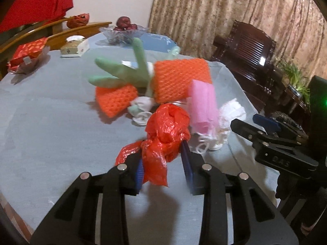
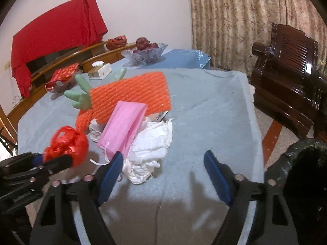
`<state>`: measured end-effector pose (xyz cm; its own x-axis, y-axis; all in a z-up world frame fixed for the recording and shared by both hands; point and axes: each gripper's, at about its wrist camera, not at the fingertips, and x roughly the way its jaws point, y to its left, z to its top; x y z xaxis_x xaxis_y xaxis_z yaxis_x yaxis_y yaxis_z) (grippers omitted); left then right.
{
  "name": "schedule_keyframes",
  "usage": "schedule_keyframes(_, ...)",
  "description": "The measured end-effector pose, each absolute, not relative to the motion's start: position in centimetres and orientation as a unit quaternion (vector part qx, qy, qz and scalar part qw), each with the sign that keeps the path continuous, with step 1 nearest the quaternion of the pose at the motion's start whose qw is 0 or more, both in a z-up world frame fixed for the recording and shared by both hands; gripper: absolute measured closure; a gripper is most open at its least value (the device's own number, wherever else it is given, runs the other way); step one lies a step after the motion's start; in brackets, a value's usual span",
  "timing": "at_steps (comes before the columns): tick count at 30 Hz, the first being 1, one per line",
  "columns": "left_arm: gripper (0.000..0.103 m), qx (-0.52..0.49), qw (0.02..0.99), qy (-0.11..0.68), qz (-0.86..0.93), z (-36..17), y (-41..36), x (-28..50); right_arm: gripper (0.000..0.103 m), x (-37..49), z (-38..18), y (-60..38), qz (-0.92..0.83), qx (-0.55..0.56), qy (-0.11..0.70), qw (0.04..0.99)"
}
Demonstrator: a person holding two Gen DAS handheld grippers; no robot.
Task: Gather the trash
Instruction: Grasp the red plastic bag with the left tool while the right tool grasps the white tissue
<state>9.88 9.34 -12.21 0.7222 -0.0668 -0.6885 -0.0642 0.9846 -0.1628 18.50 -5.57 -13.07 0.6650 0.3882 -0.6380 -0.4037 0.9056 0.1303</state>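
A pile of trash lies mid-table: a large orange foam net (image 1: pixel 181 79) (image 2: pixel 132 96), a smaller orange net (image 1: pixel 115 100), a green rubber glove (image 1: pixel 122 75) (image 2: pixel 79 98), a pink face mask (image 1: pixel 203 106) (image 2: pixel 122 128) and crumpled white tissue (image 1: pixel 231 114) (image 2: pixel 149 149). My left gripper (image 1: pixel 163 165) (image 2: pixel 55 159) is shut on a crumpled red plastic bag (image 1: pixel 165 130) (image 2: pixel 67 143), held just above the table before the pile. My right gripper (image 2: pixel 163 173) (image 1: pixel 255 130) is open and empty, its left finger beside the tissue and mask.
The table wears a blue-grey cloth (image 2: pixel 204 112). At the back stand a glass fruit bowl (image 1: pixel 122 32) (image 2: pixel 145 53), a tissue box (image 1: pixel 75 47) (image 2: pixel 100 71) and a red packet in a dish (image 1: pixel 28 53). A dark wooden chair (image 2: pixel 290 77) stands right of the table.
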Motion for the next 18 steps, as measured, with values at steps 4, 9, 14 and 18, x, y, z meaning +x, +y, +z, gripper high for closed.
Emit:
schedule_keyframes(4,0.072,-0.089,0.925,0.369,0.005,-12.1,9.6,10.2,0.039,19.3,-13.6,-4.8,0.219,-0.01,0.358,0.908)
schedule_keyframes(9,0.072,-0.085,0.927,0.364,0.001,-11.9,9.3,10.6,0.075,20.1,-14.5,-3.9,0.241,-0.008,0.381,0.893)
schedule_keyframes(14,0.072,-0.083,0.93,0.359,0.001,-11.5,9.1,10.4,0.085,19.7,-14.1,-3.9,0.259,-0.013,0.38,0.888)
schedule_keyframes(18,0.072,-0.08,0.932,0.354,0.001,-10.9,8.8,10.3,0.085,18.7,-12.8,-5.3,0.251,0.0,0.368,0.895)
